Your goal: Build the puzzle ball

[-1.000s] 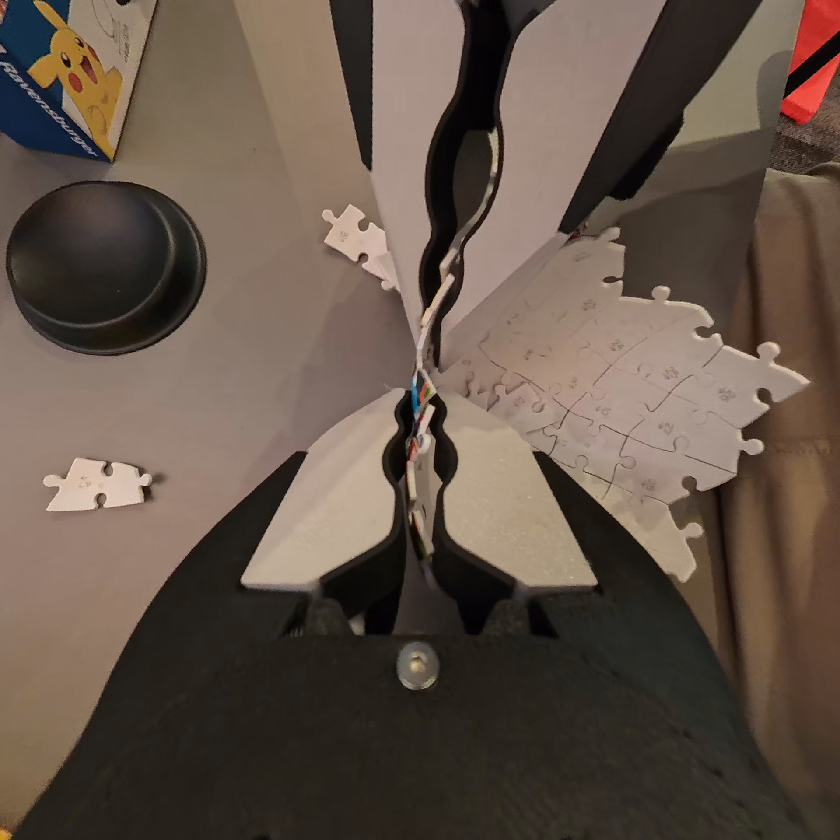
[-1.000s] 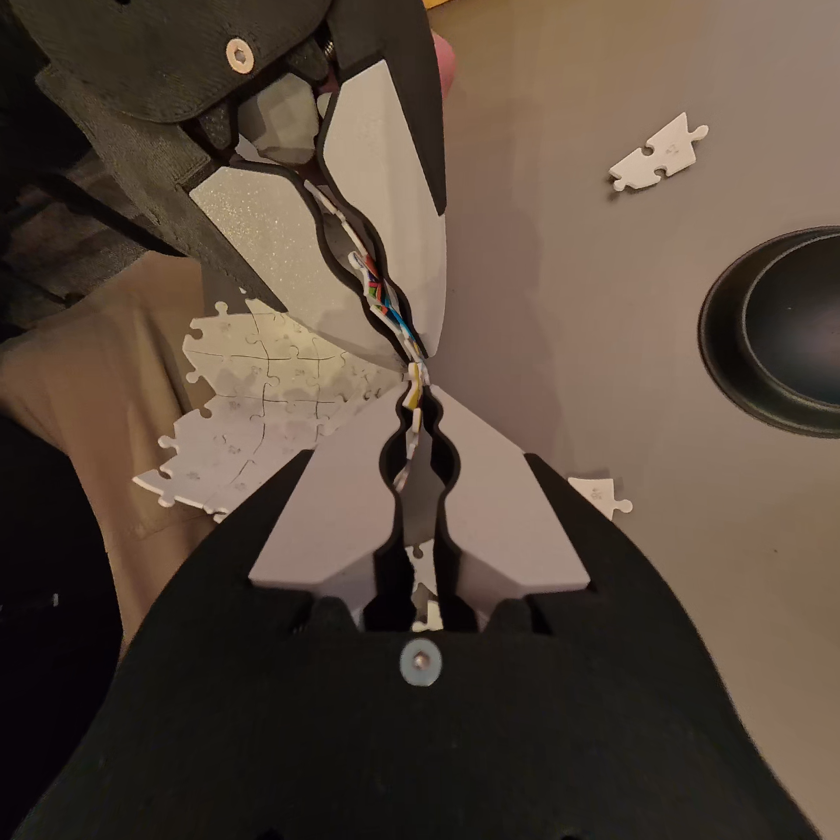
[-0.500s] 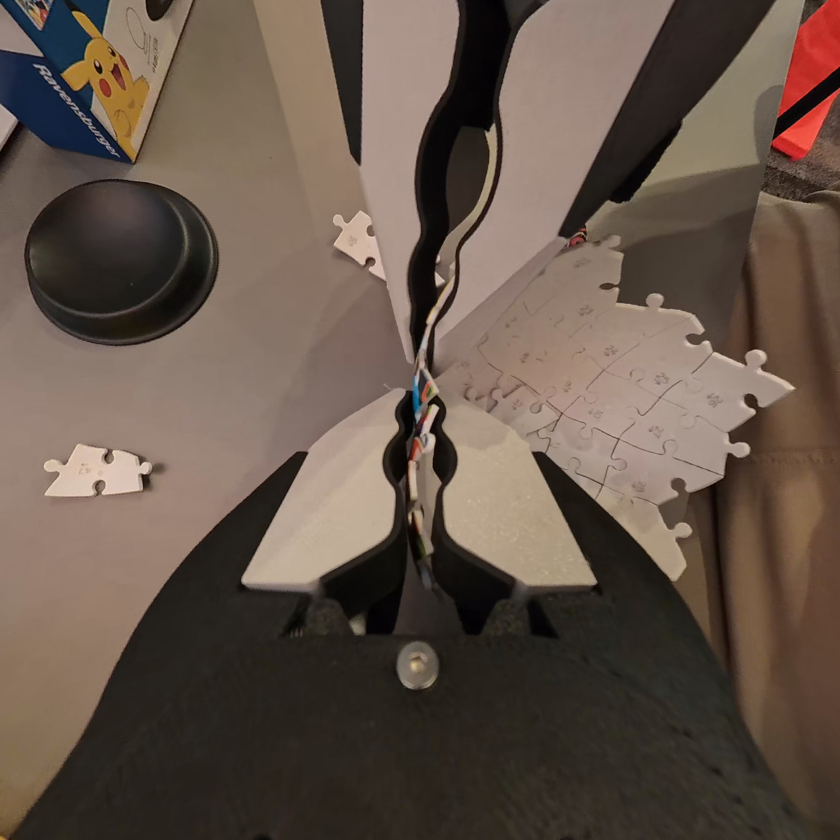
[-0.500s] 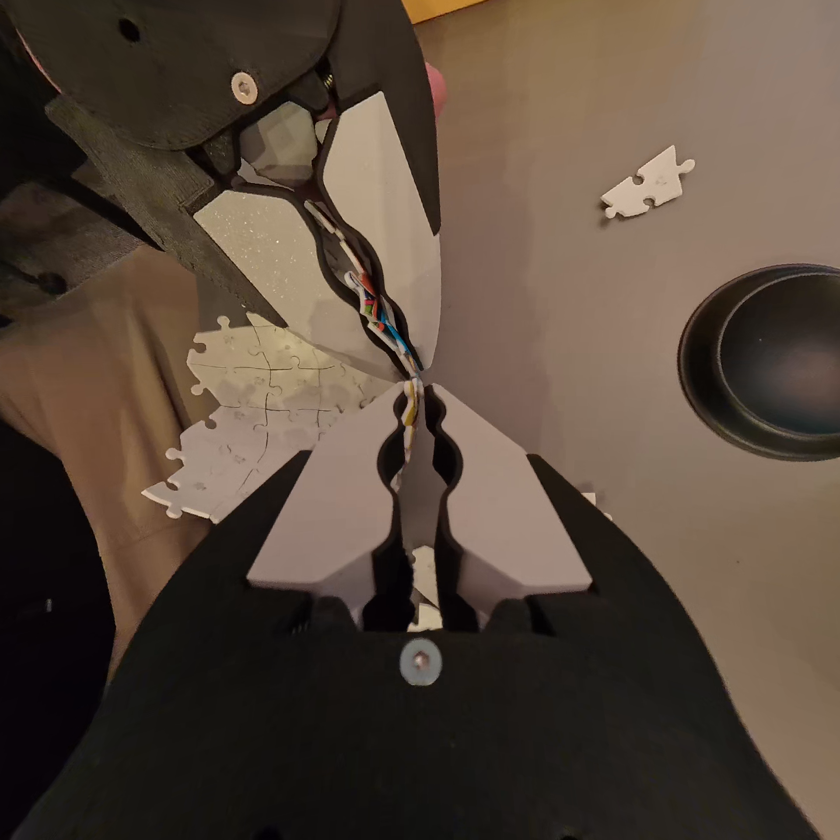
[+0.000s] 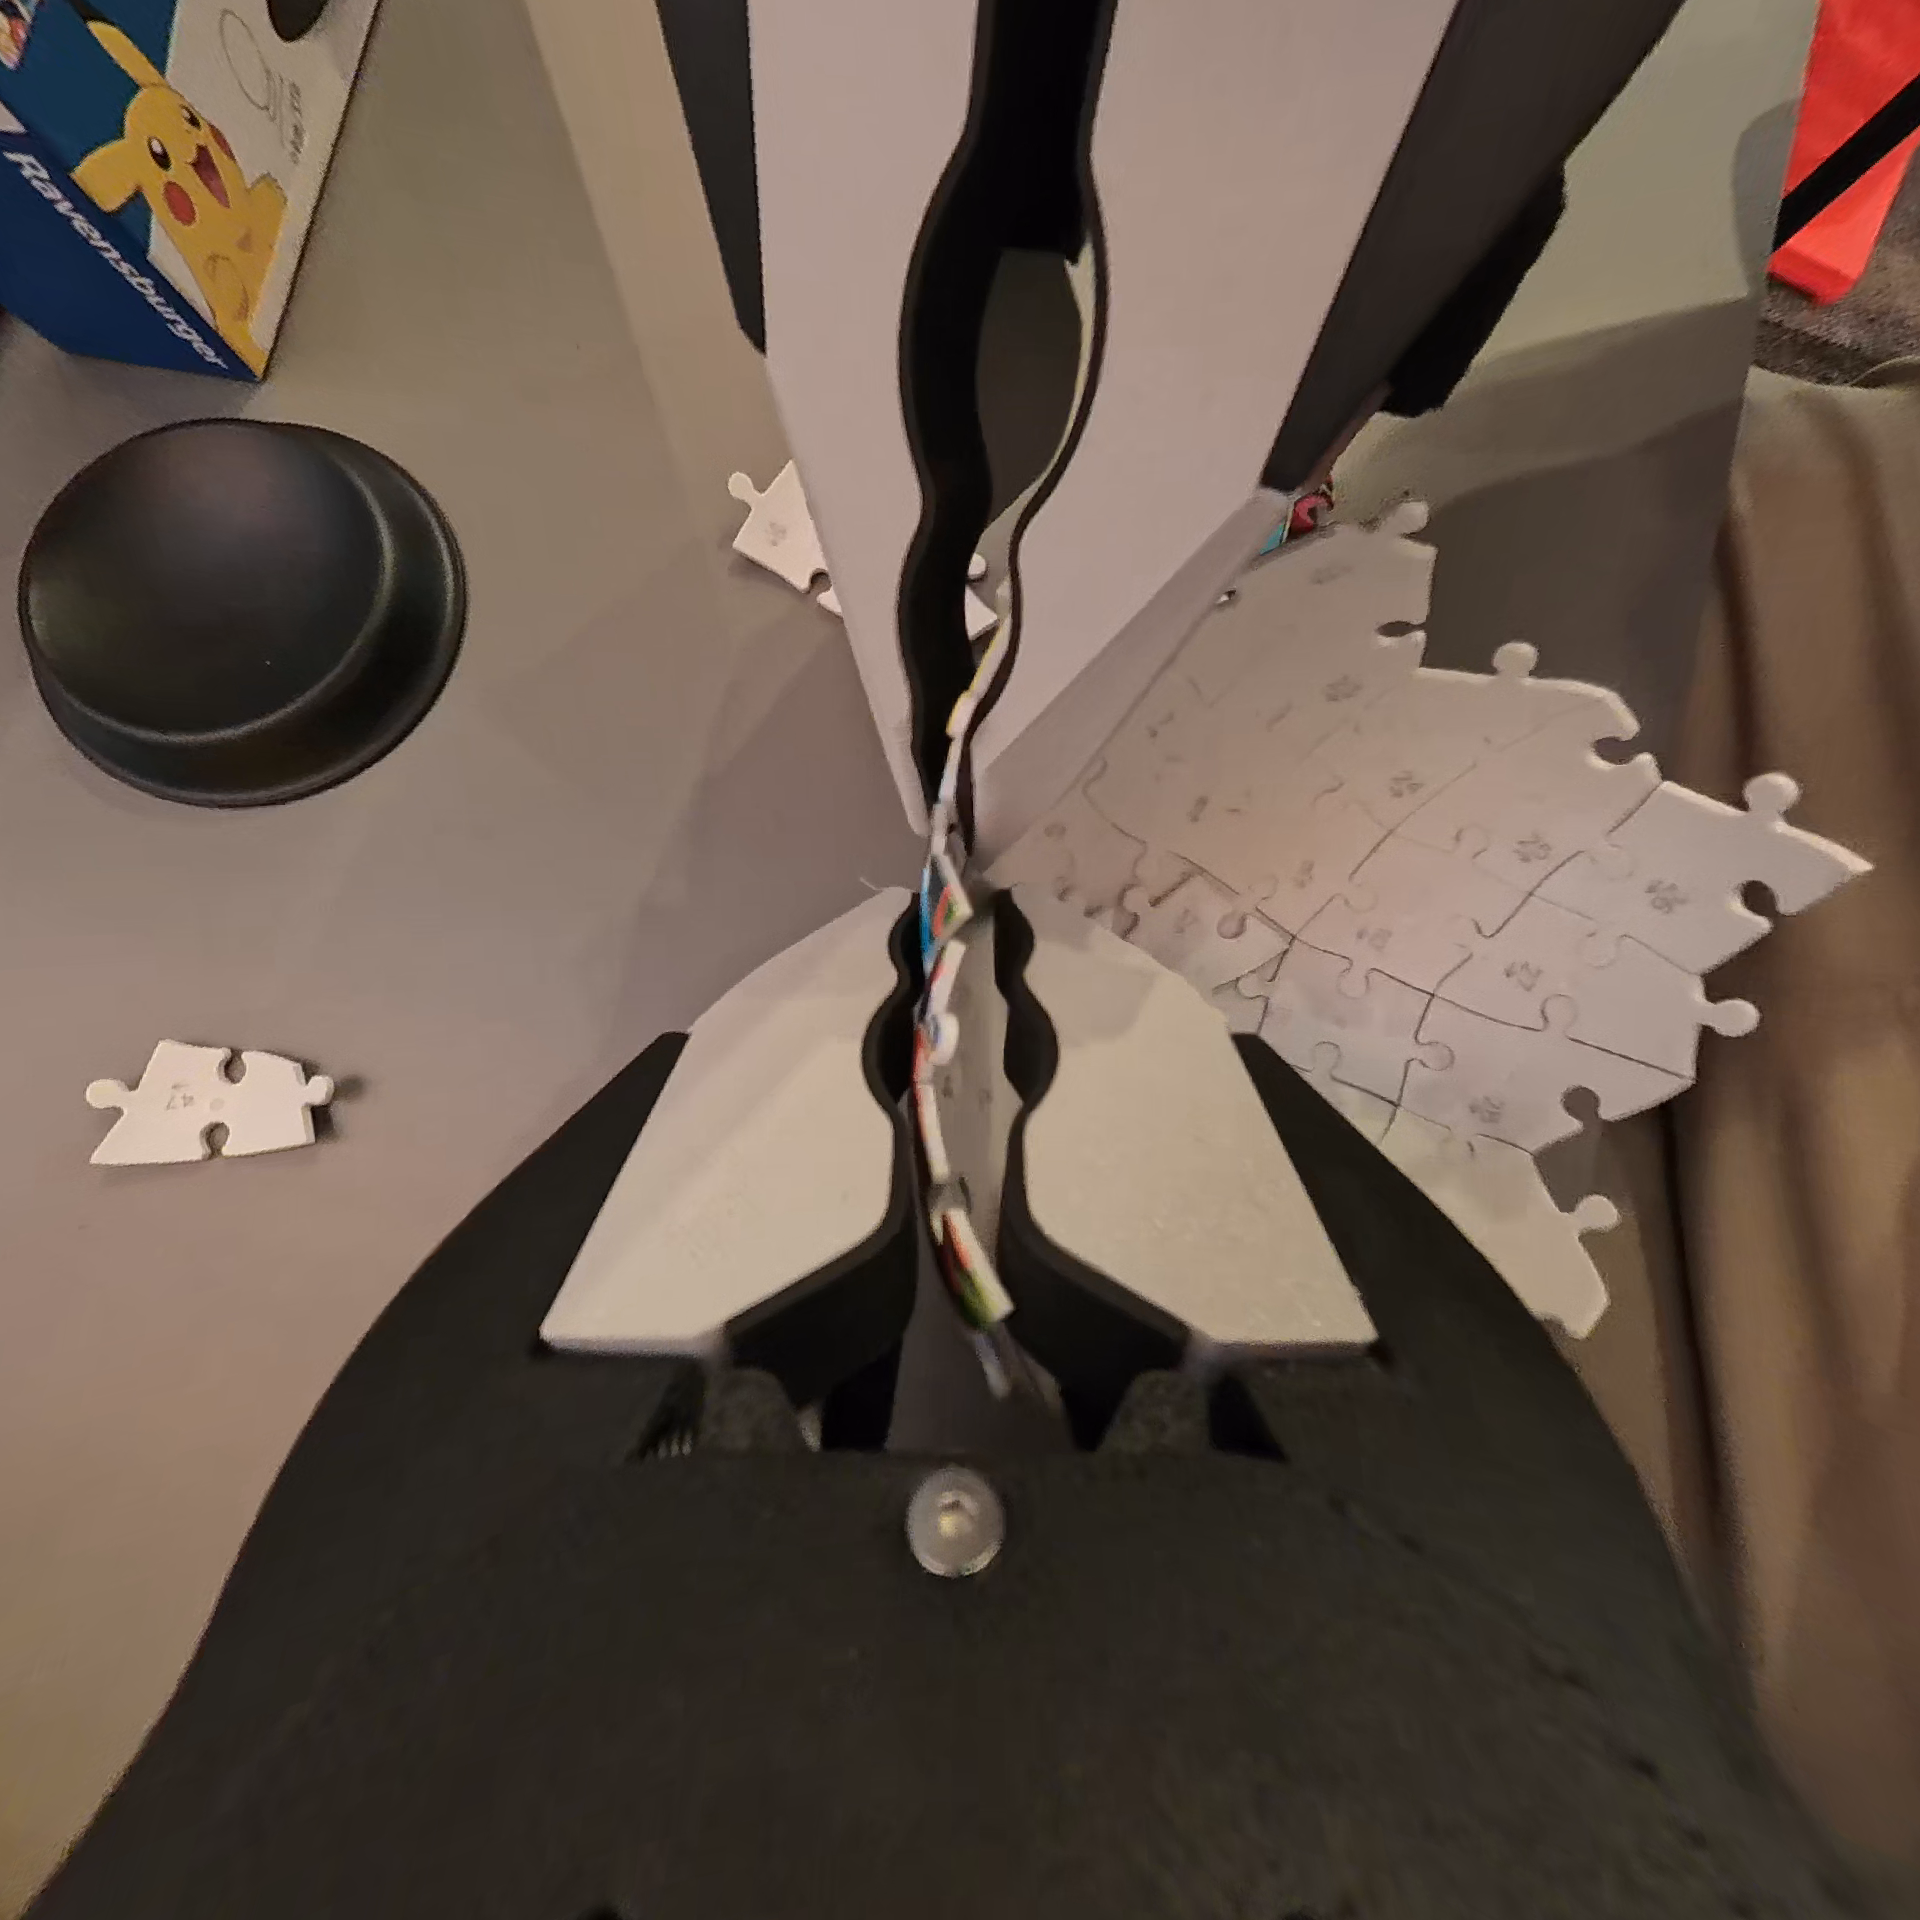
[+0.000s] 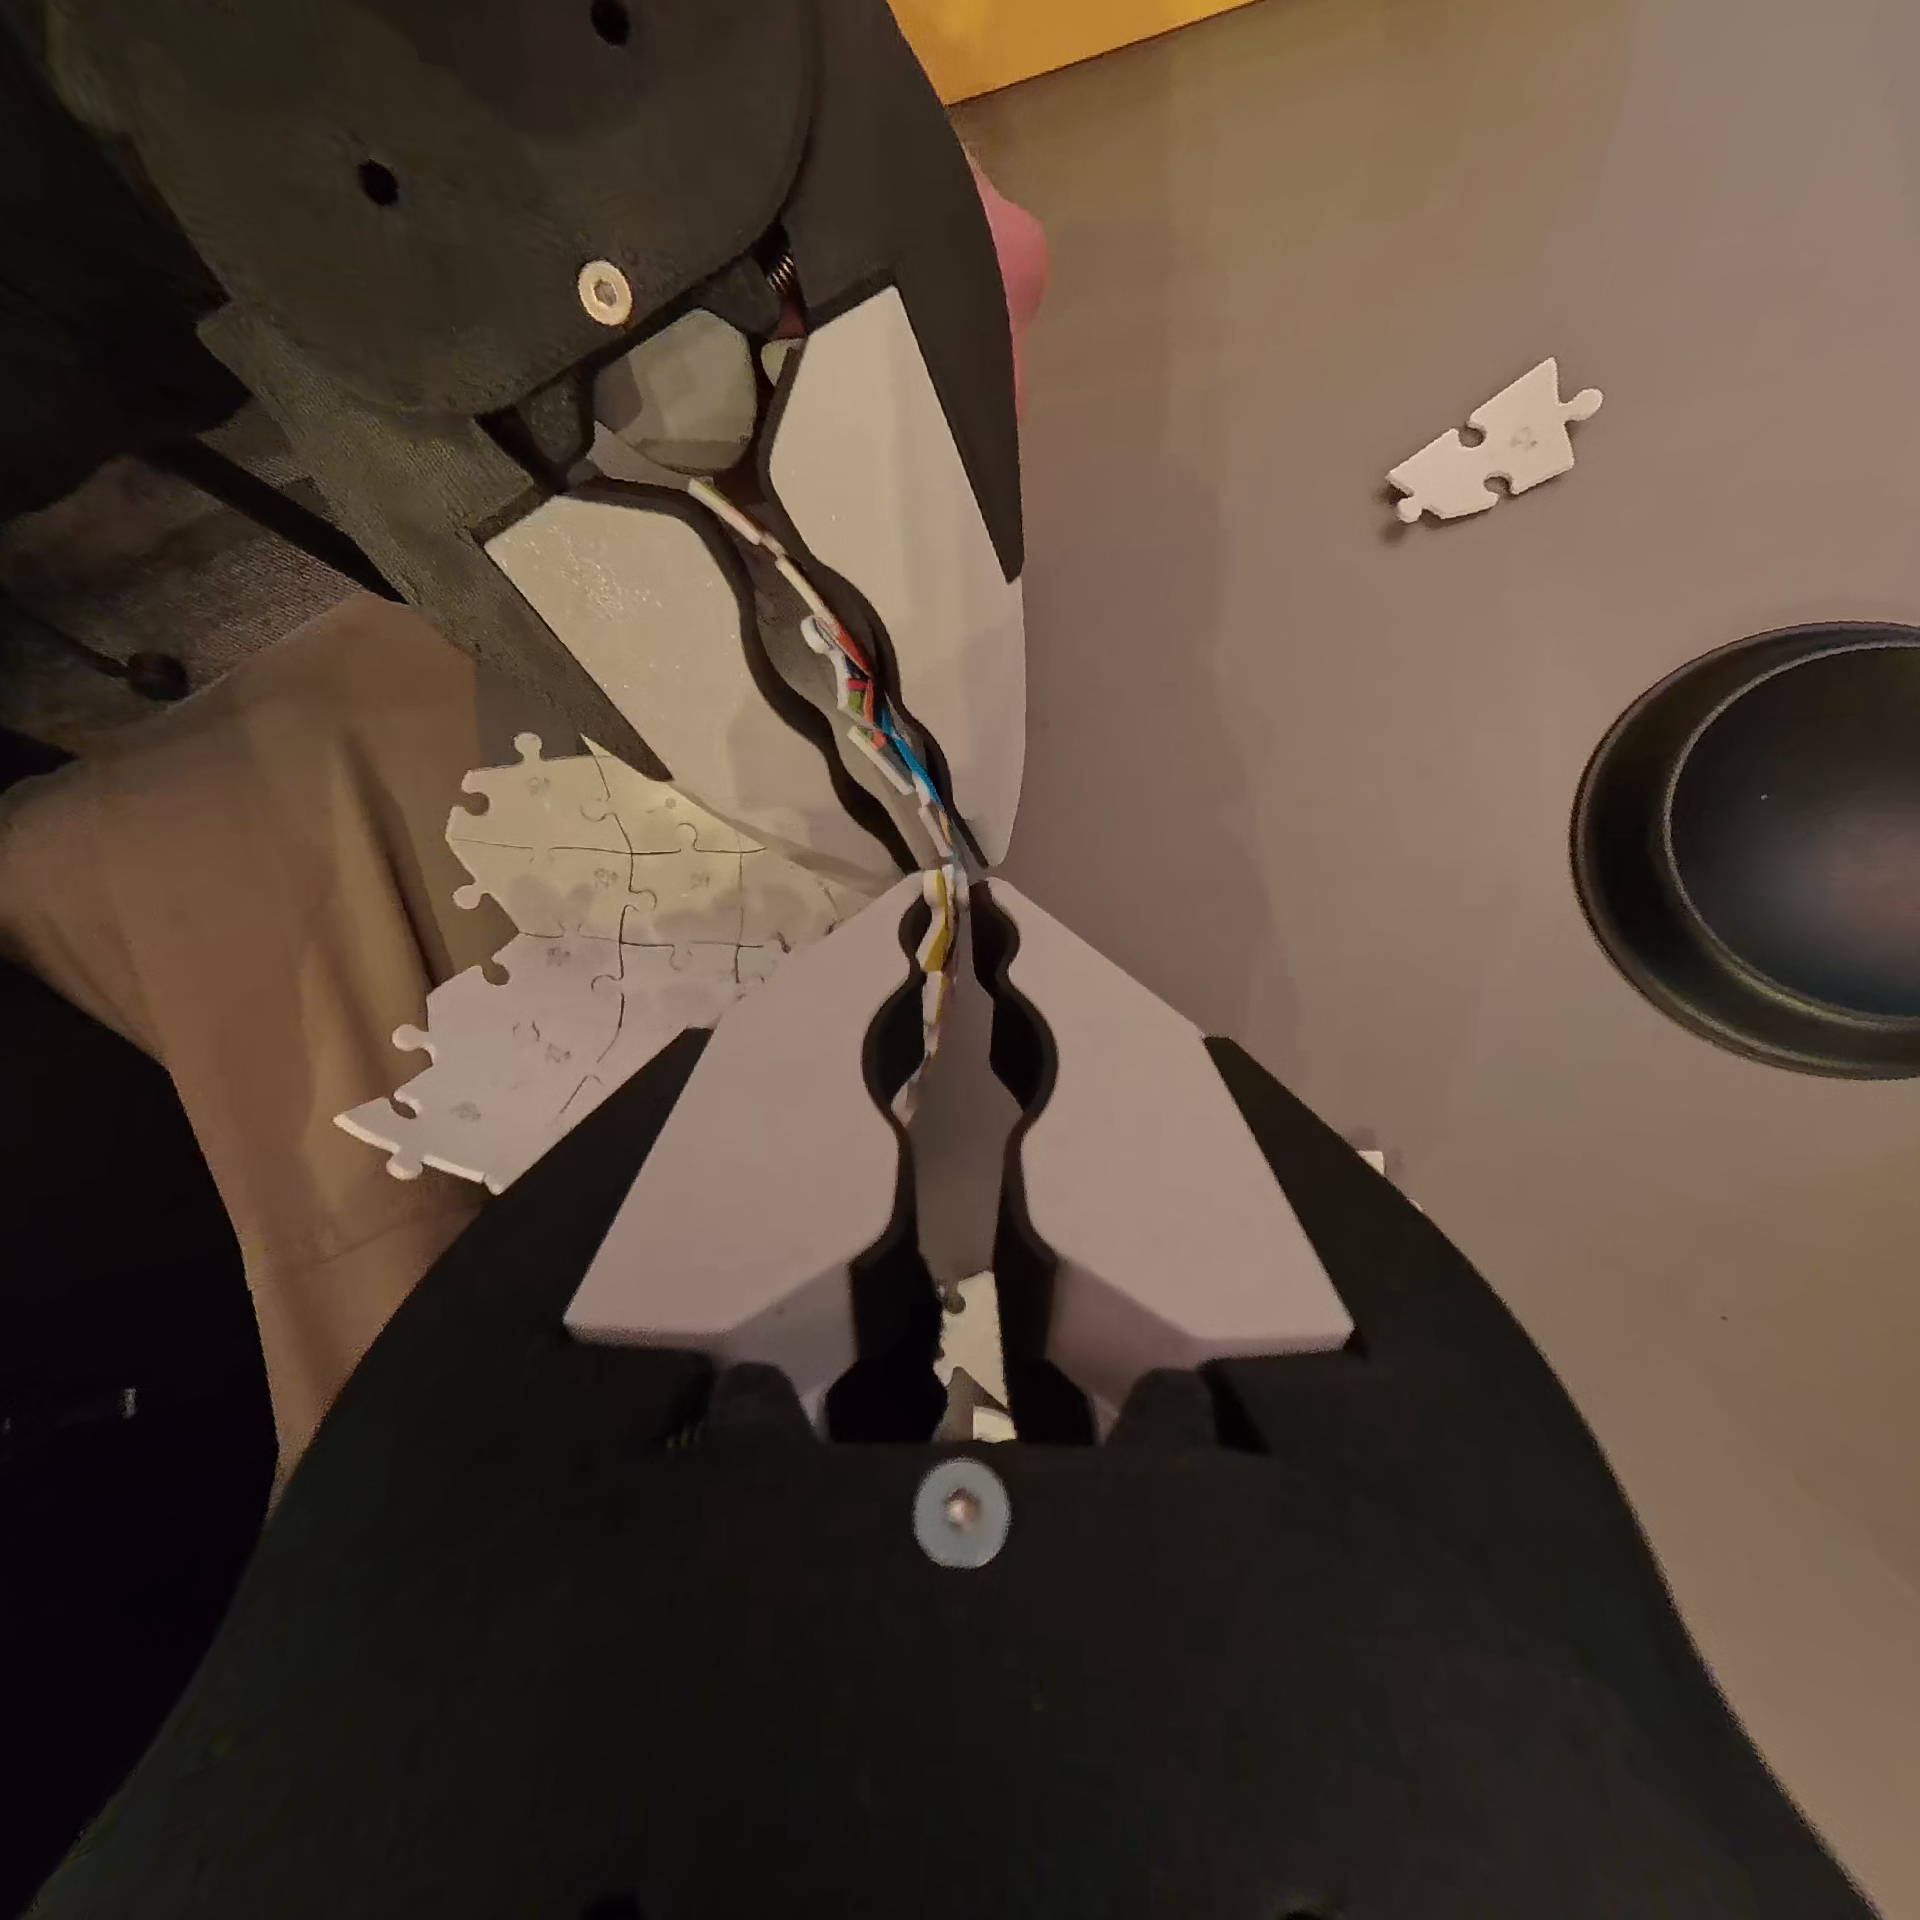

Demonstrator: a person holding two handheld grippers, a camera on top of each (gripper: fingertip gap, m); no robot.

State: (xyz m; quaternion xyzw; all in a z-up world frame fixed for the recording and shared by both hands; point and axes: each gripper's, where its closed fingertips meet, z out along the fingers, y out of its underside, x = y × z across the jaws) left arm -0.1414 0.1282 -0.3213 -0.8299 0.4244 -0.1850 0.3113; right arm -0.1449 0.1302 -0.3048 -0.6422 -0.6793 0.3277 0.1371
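Observation:
A curved, partly built puzzle section [image 5: 1455, 883] shows its white numbered back and hangs in the air past the table's right edge. My left gripper [image 5: 951, 904] is shut on that section's coloured edge. My right gripper [image 5: 951, 821] comes in from above, tip to tip with the left. In the right wrist view, my right gripper [image 6: 956, 894] is shut on a puzzle piece [image 6: 935, 945] with a yellow edge, held against the section [image 6: 582, 935]. The left gripper [image 6: 951, 842] reaches in from the upper left.
On the grey table lie a black dome-shaped stand [image 5: 239, 613], a blue puzzle box [image 5: 135, 177], a joined pair of pieces [image 5: 208, 1101] and another loose piece [image 5: 779, 530]. Beige cloth [image 5: 1818, 1039] lies to the right. The stand [image 6: 1787, 842] and the pair [image 6: 1486, 447] also show in the right wrist view. The tips of both grippers are at nearly the same place.
Both grippers stay shut, tip to tip. In the right wrist view the left gripper has come lower and more into sight, and the table behind has shifted a little.

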